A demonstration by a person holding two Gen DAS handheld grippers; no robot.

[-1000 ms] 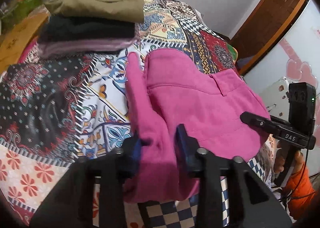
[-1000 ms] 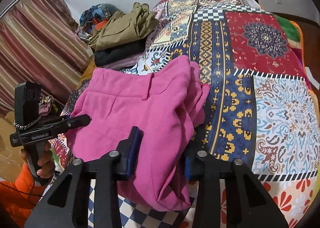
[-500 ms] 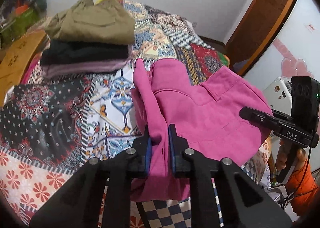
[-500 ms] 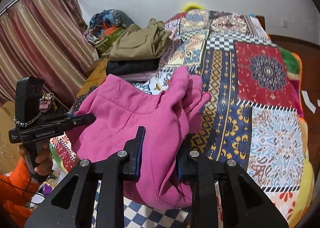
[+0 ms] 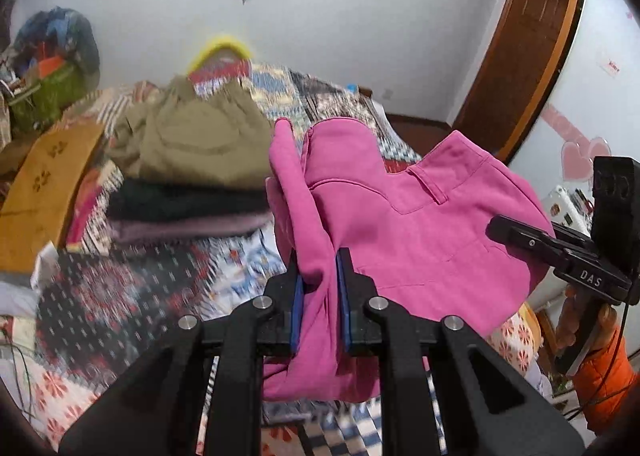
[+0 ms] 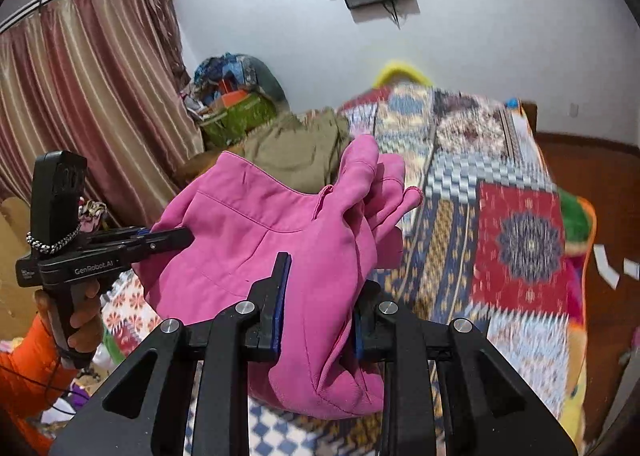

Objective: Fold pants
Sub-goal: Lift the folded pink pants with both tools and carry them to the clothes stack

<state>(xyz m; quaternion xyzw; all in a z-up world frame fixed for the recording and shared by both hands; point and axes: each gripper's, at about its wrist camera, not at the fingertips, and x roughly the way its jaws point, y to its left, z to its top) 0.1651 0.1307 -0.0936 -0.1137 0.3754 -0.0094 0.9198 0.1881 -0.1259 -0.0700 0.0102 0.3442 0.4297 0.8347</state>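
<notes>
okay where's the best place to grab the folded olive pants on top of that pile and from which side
Grip the olive pants at their near folded edge, coming in low from the front: that thick edge overhangs the black garment beneath, so fingers could likely slide under.

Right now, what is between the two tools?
In both wrist views, only pink pants span from the left tool to the right tool.

A stack of folded olive, black and mauve clothes (image 5: pixel 192 172) blocks the bed's far left side; the patterned patchwork bedspread (image 6: pixel 516 240) lies bare on the right.
</notes>
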